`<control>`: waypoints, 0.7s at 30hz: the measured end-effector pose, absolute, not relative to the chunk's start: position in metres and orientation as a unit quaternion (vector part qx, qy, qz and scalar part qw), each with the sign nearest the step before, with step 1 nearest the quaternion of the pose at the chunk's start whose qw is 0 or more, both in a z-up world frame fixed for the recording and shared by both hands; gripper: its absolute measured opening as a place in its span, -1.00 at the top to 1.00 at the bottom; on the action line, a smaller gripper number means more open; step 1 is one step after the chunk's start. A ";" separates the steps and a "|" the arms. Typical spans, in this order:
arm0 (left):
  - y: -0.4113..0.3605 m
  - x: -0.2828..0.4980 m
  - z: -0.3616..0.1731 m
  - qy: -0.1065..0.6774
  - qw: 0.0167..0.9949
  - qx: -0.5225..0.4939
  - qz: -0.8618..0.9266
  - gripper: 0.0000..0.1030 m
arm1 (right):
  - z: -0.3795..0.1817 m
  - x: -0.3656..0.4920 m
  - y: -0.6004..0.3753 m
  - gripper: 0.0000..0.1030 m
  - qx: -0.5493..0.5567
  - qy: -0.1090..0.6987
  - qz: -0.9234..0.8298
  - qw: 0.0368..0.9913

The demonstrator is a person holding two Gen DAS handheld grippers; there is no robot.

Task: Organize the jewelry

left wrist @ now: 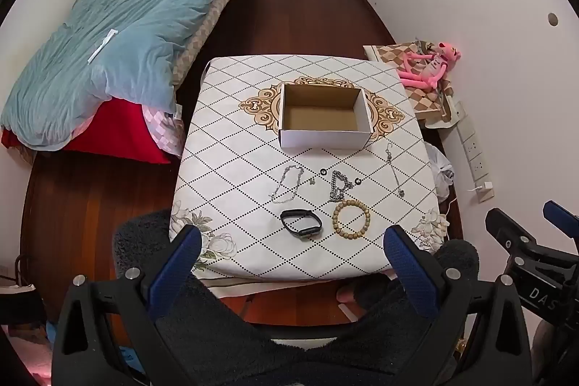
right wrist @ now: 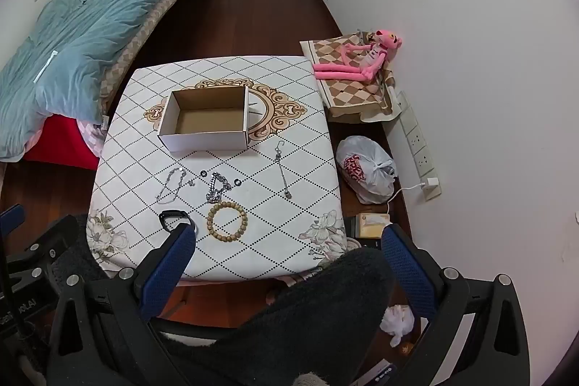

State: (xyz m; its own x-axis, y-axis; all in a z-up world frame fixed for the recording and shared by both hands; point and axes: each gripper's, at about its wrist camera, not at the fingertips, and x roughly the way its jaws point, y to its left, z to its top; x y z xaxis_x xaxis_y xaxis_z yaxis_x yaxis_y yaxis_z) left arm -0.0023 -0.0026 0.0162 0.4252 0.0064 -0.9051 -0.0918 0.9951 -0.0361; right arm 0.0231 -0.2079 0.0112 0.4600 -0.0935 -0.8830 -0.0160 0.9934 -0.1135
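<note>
An open, empty cardboard box [left wrist: 324, 116] [right wrist: 206, 120] stands mid-table on the patterned cloth [left wrist: 231, 176] [right wrist: 137, 154]. In front of it lie a thin silver chain [left wrist: 287, 185] [right wrist: 170, 187], a heavy silver chain [left wrist: 339, 186] [right wrist: 216, 187], two small black rings [left wrist: 323, 172] [left wrist: 358, 181], a long earring chain [left wrist: 394, 170] [right wrist: 282, 169], a wooden bead bracelet [left wrist: 351, 219] [right wrist: 227, 221] and a black watch band [left wrist: 301, 223] [right wrist: 173, 217]. My left gripper [left wrist: 293, 248] and right gripper [right wrist: 289, 248] are open, empty, held before the table's near edge.
A bed with a blue duvet [left wrist: 119, 35] stands left of the table. A side stand with a pink plush toy [left wrist: 430, 64] [right wrist: 358, 60] is at the right. A white plastic bag [right wrist: 367, 172], power sockets [right wrist: 419, 147] and a charger lie by the right wall.
</note>
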 end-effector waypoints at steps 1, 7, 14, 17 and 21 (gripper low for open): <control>-0.002 -0.003 0.016 0.535 0.843 -0.040 0.029 -0.99 | 0.011 0.023 -0.208 -1.00 -0.053 0.519 -0.024 0.853; -0.002 -0.003 0.017 0.534 0.844 -0.039 0.029 -0.99 | 0.012 0.023 -0.208 -1.00 -0.054 0.519 -0.024 0.852; -0.003 -0.003 0.019 0.533 0.845 -0.040 0.028 -0.99 | 0.014 0.022 -0.210 -1.00 -0.053 0.519 -0.025 0.853; -0.004 -0.002 0.021 0.533 0.845 -0.039 0.027 -0.99 | 0.014 0.022 -0.210 -1.00 -0.053 0.519 -0.025 0.853; -0.007 -0.001 0.023 0.533 0.845 -0.039 0.027 -0.99 | 0.015 0.021 -0.211 -1.00 -0.053 0.518 -0.025 0.853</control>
State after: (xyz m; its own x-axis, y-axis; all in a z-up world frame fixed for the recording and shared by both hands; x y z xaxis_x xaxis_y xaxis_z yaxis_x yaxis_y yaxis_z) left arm -0.0015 -0.0066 0.0233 0.4308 0.0036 -0.9024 -0.0867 0.9955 -0.0374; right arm 0.0211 -0.2106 0.0152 0.4619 -0.0967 -0.8816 -0.0130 0.9932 -0.1157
